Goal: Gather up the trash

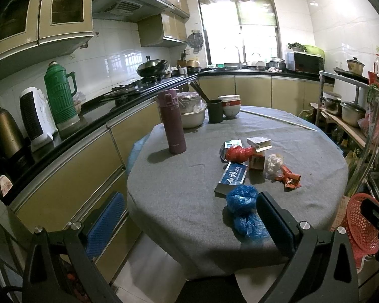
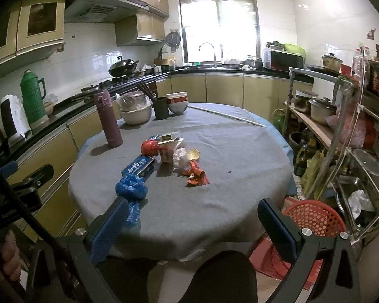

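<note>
Trash lies in a loose pile on the round table with a grey cloth [image 1: 179, 192] [image 2: 214, 202]: a crumpled blue plastic bag [image 1: 242, 205] [image 2: 132, 188], a flat blue box [image 1: 232, 179] [image 2: 139, 168], a red crumpled bag [image 1: 237, 152] [image 2: 150, 147], an orange wrapper [image 1: 290, 178] [image 2: 196, 174], small cartons and white tissue [image 1: 274, 162]. A red mesh basket [image 1: 361, 223] [image 2: 313, 217] stands on the floor at the table's right. My left gripper [image 1: 189, 224] is open and empty near the blue bag. My right gripper [image 2: 193, 229] is open and empty at the table's near edge.
A purple flask [image 1: 171, 121] [image 2: 108, 120], bowls [image 1: 231, 106] [image 2: 177, 102], a dark cup with chopsticks [image 1: 215, 111] and a covered pot [image 2: 135, 111] stand at the table's far side. A counter runs along the left. A cluttered metal shelf [image 2: 341, 126] stands at the right.
</note>
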A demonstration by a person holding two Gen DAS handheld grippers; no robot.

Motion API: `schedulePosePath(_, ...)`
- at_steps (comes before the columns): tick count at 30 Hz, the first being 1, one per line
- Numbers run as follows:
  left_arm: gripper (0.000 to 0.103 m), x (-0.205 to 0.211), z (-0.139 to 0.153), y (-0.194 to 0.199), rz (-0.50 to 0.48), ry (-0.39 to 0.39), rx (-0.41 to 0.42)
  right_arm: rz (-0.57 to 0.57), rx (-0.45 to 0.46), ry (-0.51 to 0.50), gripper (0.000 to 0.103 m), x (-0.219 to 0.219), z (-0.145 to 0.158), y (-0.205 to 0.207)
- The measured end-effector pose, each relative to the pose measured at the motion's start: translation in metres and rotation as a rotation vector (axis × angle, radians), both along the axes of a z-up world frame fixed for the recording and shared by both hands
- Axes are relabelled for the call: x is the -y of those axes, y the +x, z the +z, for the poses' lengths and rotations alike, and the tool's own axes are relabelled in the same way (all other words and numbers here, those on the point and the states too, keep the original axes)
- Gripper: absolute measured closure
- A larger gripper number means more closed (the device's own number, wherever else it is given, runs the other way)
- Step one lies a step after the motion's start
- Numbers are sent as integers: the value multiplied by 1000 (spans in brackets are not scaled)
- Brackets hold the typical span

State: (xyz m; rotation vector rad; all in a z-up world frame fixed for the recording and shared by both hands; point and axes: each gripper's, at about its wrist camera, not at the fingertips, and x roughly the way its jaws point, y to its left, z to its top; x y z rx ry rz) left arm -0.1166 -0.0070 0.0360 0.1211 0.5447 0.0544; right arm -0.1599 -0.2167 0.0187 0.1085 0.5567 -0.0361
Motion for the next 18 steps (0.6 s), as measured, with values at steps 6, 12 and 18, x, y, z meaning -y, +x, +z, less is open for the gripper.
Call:
schedulePosePath(6, 0, -1, 0, 0, -2, 1, -1, -2, 23, 14, 0, -1, 0, -1)
schedulePosePath(12, 0, -3, -3, 4, 4, 2, -9, 2, 4, 21, 0, -1, 0, 0)
schedulePosePath(18, 0, -4, -6, 11, 16, 1, -27, 14, -47, -16, 0, -1, -2, 13)
